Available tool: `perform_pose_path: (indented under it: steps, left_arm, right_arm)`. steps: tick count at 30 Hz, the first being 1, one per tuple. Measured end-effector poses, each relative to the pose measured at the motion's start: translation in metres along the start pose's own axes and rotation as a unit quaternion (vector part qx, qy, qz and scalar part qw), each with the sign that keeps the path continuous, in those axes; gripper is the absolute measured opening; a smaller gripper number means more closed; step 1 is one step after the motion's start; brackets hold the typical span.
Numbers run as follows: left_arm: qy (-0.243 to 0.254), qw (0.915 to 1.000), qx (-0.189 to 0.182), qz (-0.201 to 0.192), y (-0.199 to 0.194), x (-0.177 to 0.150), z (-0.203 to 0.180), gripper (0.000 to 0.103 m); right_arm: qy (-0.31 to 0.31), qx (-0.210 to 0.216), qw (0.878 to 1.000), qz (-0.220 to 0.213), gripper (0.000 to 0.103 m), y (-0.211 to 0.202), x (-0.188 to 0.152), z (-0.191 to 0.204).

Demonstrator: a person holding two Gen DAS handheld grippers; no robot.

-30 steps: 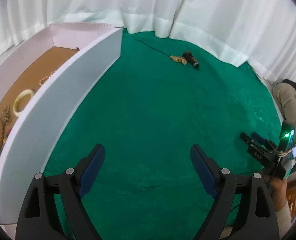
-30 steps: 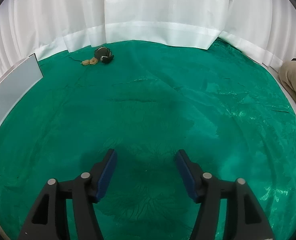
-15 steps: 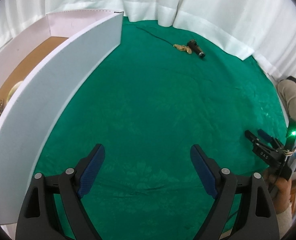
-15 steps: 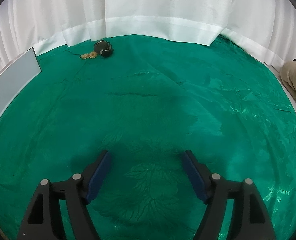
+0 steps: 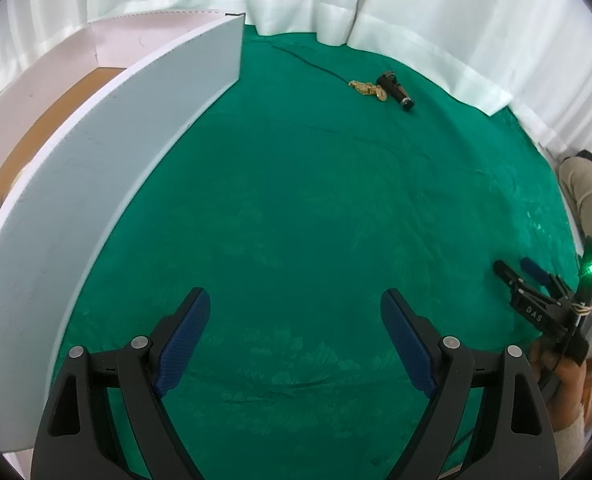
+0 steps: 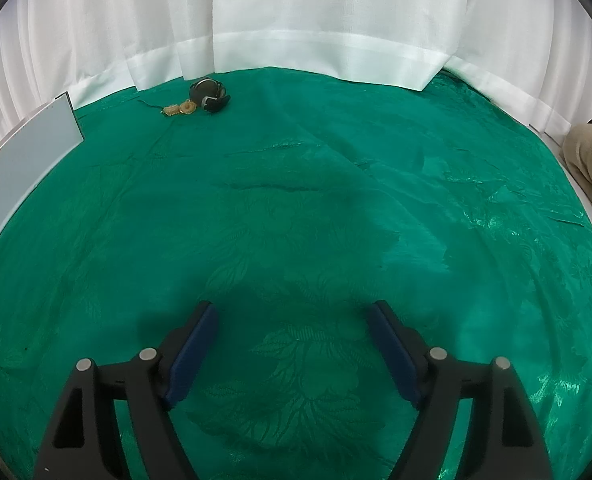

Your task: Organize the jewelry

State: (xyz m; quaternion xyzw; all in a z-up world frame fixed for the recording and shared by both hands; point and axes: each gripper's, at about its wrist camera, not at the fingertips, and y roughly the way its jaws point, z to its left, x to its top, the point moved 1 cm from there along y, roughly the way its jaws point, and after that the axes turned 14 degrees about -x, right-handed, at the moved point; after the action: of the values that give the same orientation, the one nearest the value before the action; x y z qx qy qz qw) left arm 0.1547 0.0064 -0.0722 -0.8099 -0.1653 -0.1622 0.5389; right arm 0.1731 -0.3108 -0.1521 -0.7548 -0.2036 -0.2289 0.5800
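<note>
A gold chain (image 5: 367, 89) and a black watch (image 5: 395, 90) lie together far off on the green cloth (image 5: 296, 208); the right wrist view shows the same gold chain (image 6: 180, 109) and black watch (image 6: 210, 94) near the curtain. My left gripper (image 5: 296, 312) hovers open over bare cloth, nothing between its blue pads. My right gripper (image 6: 292, 322) is also over bare cloth, its jaws opening and empty; it appears as a black tool (image 5: 535, 300) at the right edge of the left wrist view. A white box (image 5: 108, 152) with a brown floor stands at the left.
White curtains (image 6: 315, 20) close off the far side of the table. A person's beige-clad leg (image 5: 587, 196) is at the right edge, and a hand (image 5: 567, 368) holds the right tool. The box wall (image 6: 20, 160) rises at the left of the right view.
The right gripper's jaws have spread wider. The left view has sunk, so the box wall now hides most of the bangle and other jewelry inside it.
</note>
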Motion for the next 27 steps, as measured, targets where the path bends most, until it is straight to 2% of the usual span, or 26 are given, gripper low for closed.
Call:
perform_pose_path:
  steps: [6,18,22,27]
  left_arm:
    - [0.005,1.0000,0.001,0.004,0.005,0.007,-0.002,0.088]
    - [0.016,0.9997,-0.016,0.000,0.013,0.054,-0.012,0.089]
    - [0.014,0.9989,-0.045,0.010,0.024,0.087,-0.016,0.089]
    - [0.020,0.9966,-0.079,-0.001,0.046,0.146,-0.021,0.091]
  right_arm:
    - [0.000,0.000,1.000,0.000,0.081,0.000,0.000,0.000]
    - [0.000,0.000,1.000,0.000,0.081,0.001,0.001,0.001]
    - [0.000,0.000,1.000,0.000,0.081,0.001,0.001,0.001]
    - [0.000,0.000,1.000,0.000,0.081,0.001,0.001,0.001]
